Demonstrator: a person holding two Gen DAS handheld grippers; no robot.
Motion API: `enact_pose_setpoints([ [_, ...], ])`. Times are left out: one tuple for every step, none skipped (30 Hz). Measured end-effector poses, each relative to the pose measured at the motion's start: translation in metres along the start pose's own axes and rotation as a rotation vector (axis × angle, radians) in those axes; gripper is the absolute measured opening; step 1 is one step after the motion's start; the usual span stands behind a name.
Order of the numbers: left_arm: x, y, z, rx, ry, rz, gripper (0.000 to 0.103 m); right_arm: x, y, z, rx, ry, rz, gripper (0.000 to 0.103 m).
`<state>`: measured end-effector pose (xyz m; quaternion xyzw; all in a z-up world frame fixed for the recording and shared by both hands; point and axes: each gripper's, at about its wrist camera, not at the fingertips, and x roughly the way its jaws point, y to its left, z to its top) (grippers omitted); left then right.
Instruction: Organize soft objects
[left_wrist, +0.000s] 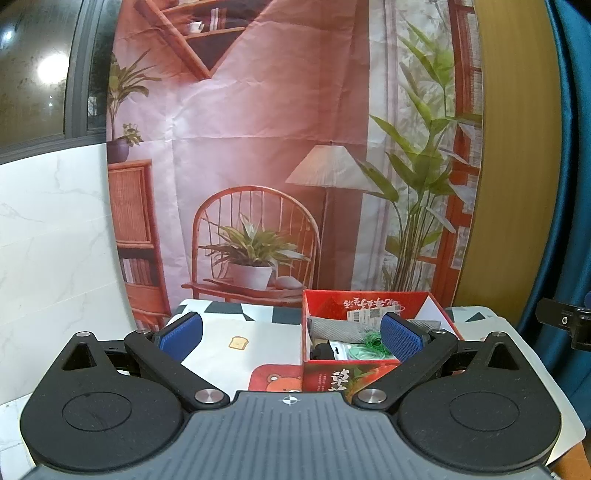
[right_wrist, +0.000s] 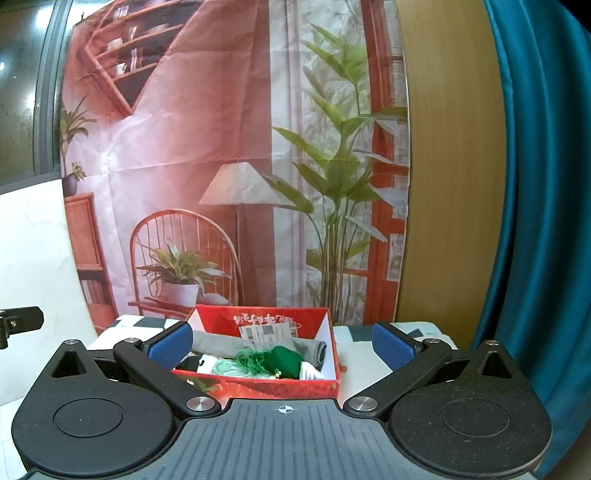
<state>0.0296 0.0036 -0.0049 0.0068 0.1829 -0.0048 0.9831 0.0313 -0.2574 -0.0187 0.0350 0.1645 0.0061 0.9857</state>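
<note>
Red box (right_wrist: 258, 384) of soft objects lies directly ahead of the spread, empty right hand-held gripper (right_wrist: 282, 345), nearer than the spread left hand-held gripper (left_wrist: 291, 334).

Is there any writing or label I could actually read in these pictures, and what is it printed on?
None can be read with certainty.
Red box, inner back wall: white Chinese characters, upside down, too blurred.
Paper label beneath them: fine print too small.
Red box front wall, left wrist view: large yellow Chinese characters, cut off by the left gripper.
</note>
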Motion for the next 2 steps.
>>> enact_pose_setpoints([
  [0.0, -0.0001, -0.0006, 0.0, 0.0, -0.001, 0.103, 0.0, 0.0, -0.0001, 0.0, 0.0, 0.0, 0.103],
  [0.0, -0.0002, -0.0008, 0.0, 0.001, -0.001, 0.103, 0.0003, -0.0002, -0.0007, -0.001, 0.001, 0.0, 0.103],
])
